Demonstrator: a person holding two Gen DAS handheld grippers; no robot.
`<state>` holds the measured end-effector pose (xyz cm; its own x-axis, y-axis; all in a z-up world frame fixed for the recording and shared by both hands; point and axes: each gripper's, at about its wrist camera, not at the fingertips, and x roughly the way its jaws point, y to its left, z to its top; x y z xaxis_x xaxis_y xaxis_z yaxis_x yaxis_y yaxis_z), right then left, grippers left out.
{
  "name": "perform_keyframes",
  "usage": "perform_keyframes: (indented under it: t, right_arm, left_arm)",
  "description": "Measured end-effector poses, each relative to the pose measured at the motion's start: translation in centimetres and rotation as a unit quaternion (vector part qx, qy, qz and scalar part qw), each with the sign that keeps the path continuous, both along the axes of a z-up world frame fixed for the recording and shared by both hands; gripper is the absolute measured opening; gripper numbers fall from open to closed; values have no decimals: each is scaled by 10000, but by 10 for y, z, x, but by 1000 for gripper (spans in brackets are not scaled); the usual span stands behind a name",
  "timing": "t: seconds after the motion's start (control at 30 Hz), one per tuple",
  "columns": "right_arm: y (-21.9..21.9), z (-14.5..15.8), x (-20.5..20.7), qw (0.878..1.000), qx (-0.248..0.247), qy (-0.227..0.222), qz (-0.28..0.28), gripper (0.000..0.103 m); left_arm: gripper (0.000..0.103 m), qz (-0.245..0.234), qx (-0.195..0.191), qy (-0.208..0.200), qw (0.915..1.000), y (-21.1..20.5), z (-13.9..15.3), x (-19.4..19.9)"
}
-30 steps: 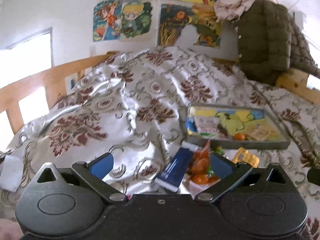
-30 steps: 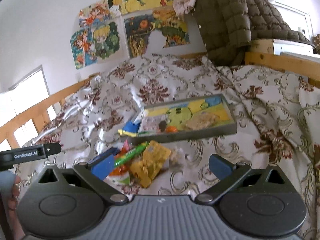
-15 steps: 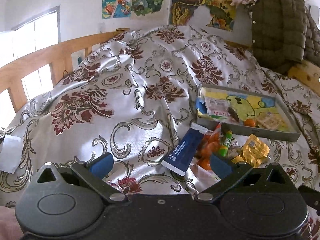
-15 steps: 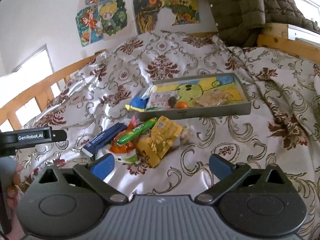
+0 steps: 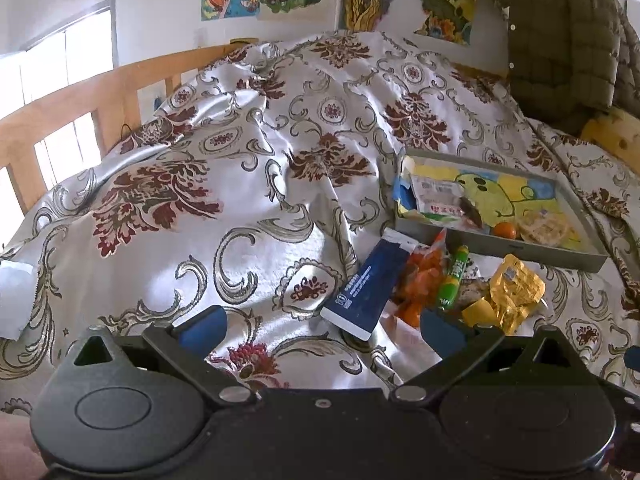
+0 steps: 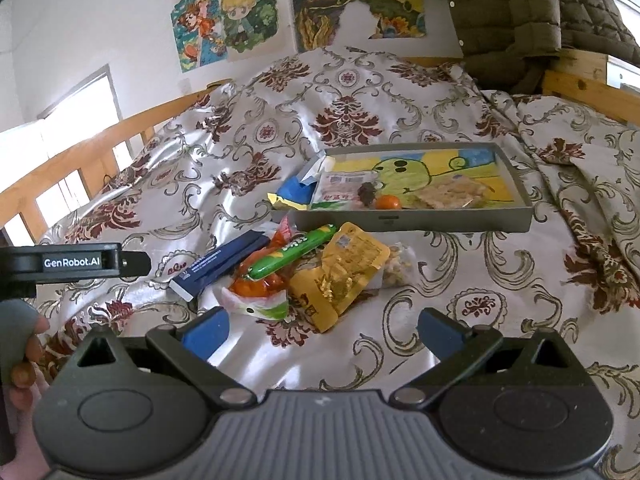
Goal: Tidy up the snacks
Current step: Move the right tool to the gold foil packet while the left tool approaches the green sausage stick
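Note:
A pile of snacks lies on the patterned bedspread: a dark blue box (image 5: 368,284) (image 6: 218,262), a bag of orange sweets (image 5: 420,280) (image 6: 256,288), a green stick pack (image 5: 452,278) (image 6: 292,252) and a yellow foil pouch (image 5: 506,294) (image 6: 340,274). Behind them stands a grey tray (image 5: 532,254) (image 6: 400,222) with a cartoon lining, holding a white packet, an orange ball and a cracker pack. My left gripper (image 5: 322,326) is open just short of the blue box. Open as well, my right gripper (image 6: 322,330) hovers in front of the pile.
A wooden bed rail (image 5: 80,96) runs along the left side. A green quilted jacket (image 5: 560,40) hangs at the back right over a wooden frame. Posters cover the wall. A clear bag of nuts (image 6: 398,266) sits beside the yellow pouch. A hand (image 6: 20,356) holds the left gripper.
Both grippers have tilted down and come closer to the snack pile, which now sits larger and higher in each view. Jaws stay open.

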<state>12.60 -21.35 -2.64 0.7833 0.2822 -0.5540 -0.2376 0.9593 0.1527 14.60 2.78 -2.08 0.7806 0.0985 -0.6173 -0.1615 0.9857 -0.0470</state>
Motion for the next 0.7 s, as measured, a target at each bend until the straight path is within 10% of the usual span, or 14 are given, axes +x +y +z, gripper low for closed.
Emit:
perform_keyframes:
  t: [0.7]
  right_arm:
    - [-15, -13, 37, 9986, -423, 176, 281, 103]
  left_arm:
    - [102, -1305, -135, 201, 9912, -33, -23, 41]
